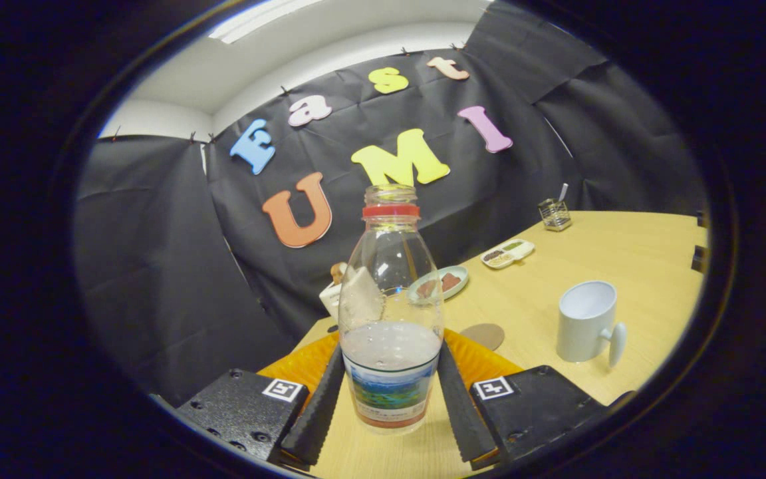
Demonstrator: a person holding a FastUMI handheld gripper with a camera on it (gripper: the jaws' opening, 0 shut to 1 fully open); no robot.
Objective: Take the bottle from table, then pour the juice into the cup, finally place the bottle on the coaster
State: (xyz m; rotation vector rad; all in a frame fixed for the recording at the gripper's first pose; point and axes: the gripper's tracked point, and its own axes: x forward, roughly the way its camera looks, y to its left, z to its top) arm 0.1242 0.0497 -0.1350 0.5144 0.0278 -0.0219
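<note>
Flanking the label band of the clear plastic juice bottle [391, 319], my two fingers [316, 406] are sitting on either side of it, opened about to the bottle's width; they are lying right along its walls, but I cannot tell whether both are really pressing yet, so I am not counting it as gripped. My gripper [389, 416] is looking at the bottle standing upright on the wooden table [622, 266], close to its near edge, with no cap above the red neck ring and pale juice filling only the lower part. I am judging it light, with thin walls that will likely dent under a hard squeeze and a smooth label that may slip; low on the body, around the label where the liquid is backing the wall, looks like the soundest place to hold. Since the mouth is open, any tilt on the way is risking a spill. Something orange [489, 362] is lying under or just behind the bottle, and I cannot tell what it is. Just beyond my right finger a round brown coaster [483, 334] is lying flat, and further toward the right side of the table the white mug [586, 321] is standing upright, its handle turned toward me, well apart from the bottle. Behind these, a small plate [439, 283] of brownish pieces, a divided snack tray [507, 253] and a wire holder [554, 214] are sitting toward the far edge. Nothing is standing between bottle and mug, so the path to the pour is looking open.
</note>
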